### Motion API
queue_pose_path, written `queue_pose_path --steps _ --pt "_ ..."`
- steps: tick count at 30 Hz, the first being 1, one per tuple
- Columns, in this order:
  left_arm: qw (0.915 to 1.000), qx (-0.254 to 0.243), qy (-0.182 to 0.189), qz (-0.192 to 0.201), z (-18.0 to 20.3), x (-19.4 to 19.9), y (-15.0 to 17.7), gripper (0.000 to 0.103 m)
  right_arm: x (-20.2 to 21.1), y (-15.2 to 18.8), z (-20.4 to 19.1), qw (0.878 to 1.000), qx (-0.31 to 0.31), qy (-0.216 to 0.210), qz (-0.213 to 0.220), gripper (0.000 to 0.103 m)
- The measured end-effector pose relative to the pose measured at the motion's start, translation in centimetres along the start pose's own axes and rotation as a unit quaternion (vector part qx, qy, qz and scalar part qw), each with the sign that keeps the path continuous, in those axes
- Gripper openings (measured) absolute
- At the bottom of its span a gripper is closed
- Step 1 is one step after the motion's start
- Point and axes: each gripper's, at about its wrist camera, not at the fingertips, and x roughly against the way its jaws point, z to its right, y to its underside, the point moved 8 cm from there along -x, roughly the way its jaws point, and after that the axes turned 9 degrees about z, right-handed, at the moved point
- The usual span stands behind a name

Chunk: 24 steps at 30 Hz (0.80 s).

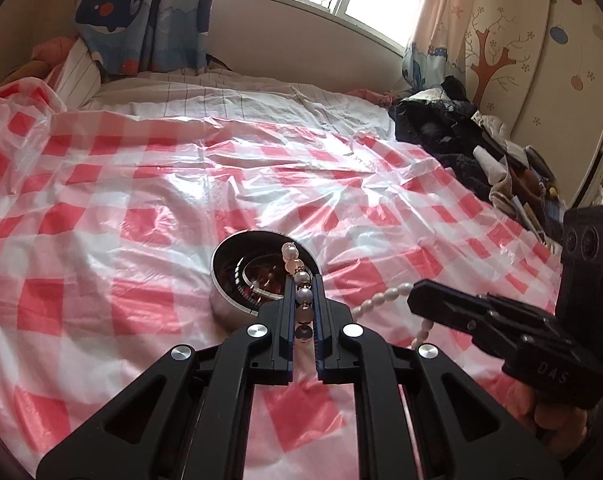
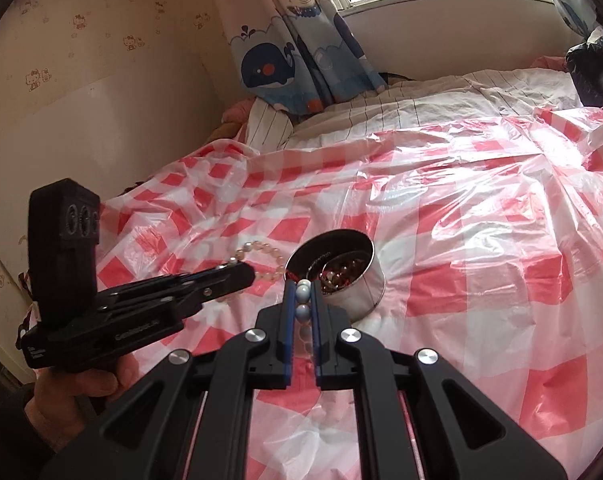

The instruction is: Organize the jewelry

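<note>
A round metal tin (image 1: 227, 308) (image 2: 365, 292) with jewelry inside sits on the red-and-white checked plastic sheet (image 1: 141, 200). My left gripper (image 1: 303, 280) (image 2: 249, 272) is shut on a bracelet of round pink and grey beads (image 1: 291, 254) (image 2: 257, 246), lifted just in front of the tin. Just to its right, my right gripper (image 2: 302, 286) (image 1: 415, 294) is shut on a strand of white oval beads (image 2: 302, 293) (image 1: 385, 294), which hangs down beside the tin. Both strands look lifted off the sheet where they are gripped.
The sheet covers a bed with a striped quilt (image 1: 221, 96) and pillow (image 2: 269, 124). A heap of dark clothes and clutter (image 1: 453, 132) lies along the right side. Whale-print curtains (image 2: 285, 60) hang under the window. A hand (image 2: 81, 384) holds the left gripper.
</note>
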Motion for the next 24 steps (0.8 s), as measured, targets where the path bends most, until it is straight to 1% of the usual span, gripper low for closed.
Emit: queue_pose_path --steps 1,2,3,4,5,6,8,11,13,14,16,18,20,22,24 --pt "1.0000 0.007 -0.003 -0.002 -0.3 -1.1 -0.3 0.007 -0.2 -0.3 0.2 1.000 -0.001 0.001 0.002 0.008" --pt "0.9998 0.012 -0.015 -0.006 -0.8 -2.3 -0.4 0.008 -0.6 -0.8 0.3 1.000 -0.003 0.001 0.003 0.008" --pt "0.9993 0.016 -0.029 -0.019 -1.5 -3.5 -0.2 0.018 -1.0 -1.2 0.5 1.000 -0.004 0.001 0.003 0.008" --pt "0.9980 0.021 -0.047 -0.036 -2.4 -4.5 0.1 0.033 -1.5 -1.7 0.5 1.000 -0.004 0.001 0.004 0.008" --pt "0.9969 0.026 -0.063 -0.041 -3.1 -4.9 0.3 0.044 -1.9 -2.2 0.5 1.000 -0.004 -0.001 0.005 0.008" --pt "0.9960 0.032 -0.073 -0.040 -3.9 -4.9 0.4 0.046 -2.4 -2.7 0.3 1.000 -0.004 -0.005 0.006 0.008" --pt "0.9955 0.036 -0.081 -0.034 -5.1 -4.2 0.5 0.052 -3.4 -3.5 -0.3 1.000 -0.006 -0.017 0.007 0.008" --pt "0.9940 0.039 -0.098 -0.028 -6.9 -2.6 0.6 0.056 -5.3 -4.3 -0.8 0.999 -0.028 -0.042 0.004 0.008" --pt "0.9927 0.044 -0.110 -0.025 -8.1 -1.2 0.9 0.058 -7.0 -4.2 -0.6 0.997 -0.050 -0.056 -0.009 0.008" --pt "0.9919 0.043 -0.117 -0.027 -8.3 -0.7 1.1 0.059 -8.3 -3.7 0.1 0.998 -0.054 -0.037 -0.019 0.009" --pt "0.9904 0.037 -0.130 -0.028 -8.6 0.6 1.8 0.063 -9.7 -2.8 1.5 0.999 -0.029 0.017 -0.031 0.010" --pt "0.9896 0.021 -0.139 -0.032 -8.1 1.7 2.7 0.068 -9.8 -2.0 2.9 0.997 -0.016 0.065 -0.041 0.021" --pt "0.9883 0.004 -0.148 -0.037 -7.4 2.5 3.7 0.075 -8.2 -1.5 3.2 0.996 -0.005 0.080 -0.033 0.026" --pt "0.9875 -0.002 -0.151 -0.045 -6.8 3.2 4.9 0.080 -6.0 -0.6 2.8 0.995 0.015 0.091 -0.033 0.036" --pt "0.9865 -0.001 -0.155 -0.052 -6.1 3.9 6.2 0.086 -3.8 0.7 2.6 0.994 0.027 0.105 -0.033 0.048"
